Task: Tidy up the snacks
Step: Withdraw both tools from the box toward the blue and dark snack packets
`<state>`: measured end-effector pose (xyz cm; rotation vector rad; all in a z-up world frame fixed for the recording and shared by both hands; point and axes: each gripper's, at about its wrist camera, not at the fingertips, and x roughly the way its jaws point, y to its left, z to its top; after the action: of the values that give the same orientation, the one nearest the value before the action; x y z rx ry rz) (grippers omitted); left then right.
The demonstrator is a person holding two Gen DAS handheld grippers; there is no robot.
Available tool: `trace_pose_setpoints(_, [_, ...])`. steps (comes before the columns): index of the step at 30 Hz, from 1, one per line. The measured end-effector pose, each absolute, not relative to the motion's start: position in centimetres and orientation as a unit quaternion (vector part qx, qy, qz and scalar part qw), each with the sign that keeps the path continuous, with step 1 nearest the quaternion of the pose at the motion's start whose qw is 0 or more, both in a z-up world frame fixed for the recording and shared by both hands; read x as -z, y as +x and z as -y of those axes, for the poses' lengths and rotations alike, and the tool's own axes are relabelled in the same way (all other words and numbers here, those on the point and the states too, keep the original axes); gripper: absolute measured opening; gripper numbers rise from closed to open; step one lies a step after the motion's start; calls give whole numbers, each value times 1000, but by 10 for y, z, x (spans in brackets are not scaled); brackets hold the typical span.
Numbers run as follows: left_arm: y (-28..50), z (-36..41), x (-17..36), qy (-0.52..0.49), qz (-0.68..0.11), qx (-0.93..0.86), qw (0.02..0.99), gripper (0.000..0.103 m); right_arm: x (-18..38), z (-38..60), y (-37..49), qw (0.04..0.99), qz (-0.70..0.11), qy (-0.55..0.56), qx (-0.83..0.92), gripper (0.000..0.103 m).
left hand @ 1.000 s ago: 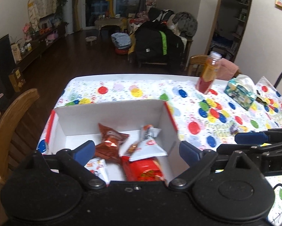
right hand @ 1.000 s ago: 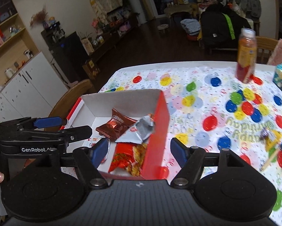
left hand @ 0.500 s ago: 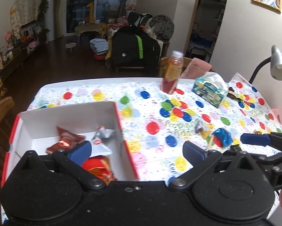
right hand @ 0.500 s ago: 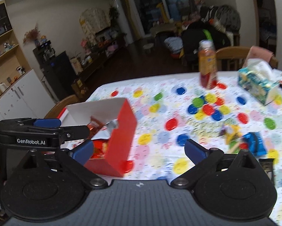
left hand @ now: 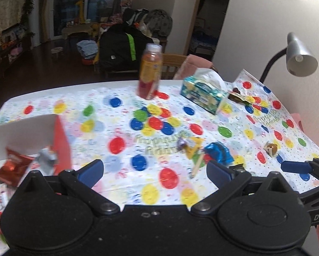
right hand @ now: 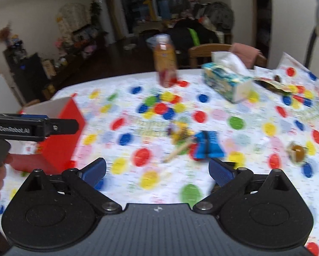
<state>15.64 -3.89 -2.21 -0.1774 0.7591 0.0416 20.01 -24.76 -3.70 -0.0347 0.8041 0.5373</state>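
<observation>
Both tongs [left hand: 155, 170] [right hand: 157, 170] spread empty over table, blue wrapper [left hand: 220, 152] ahead

I'm swinging both grippers off to the right, away from the box [left hand: 59, 140], which slides out to the left edge of each view. My left gripper [left hand: 155, 170] now hangs over bare worktop [left hand: 121, 115] instead of the box's snacks. The blue wrapper [right hand: 208, 144] and the yellow candy [right hand: 180, 132] come up just ahead of my right gripper [right hand: 157, 170].
</observation>
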Motion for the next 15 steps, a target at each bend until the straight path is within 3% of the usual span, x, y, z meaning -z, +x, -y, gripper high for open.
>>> trace_pose_setpoints(15, [256,109,81,-70,-420,-28,904,100,96,316,261,878,-433,-2,-203,103])
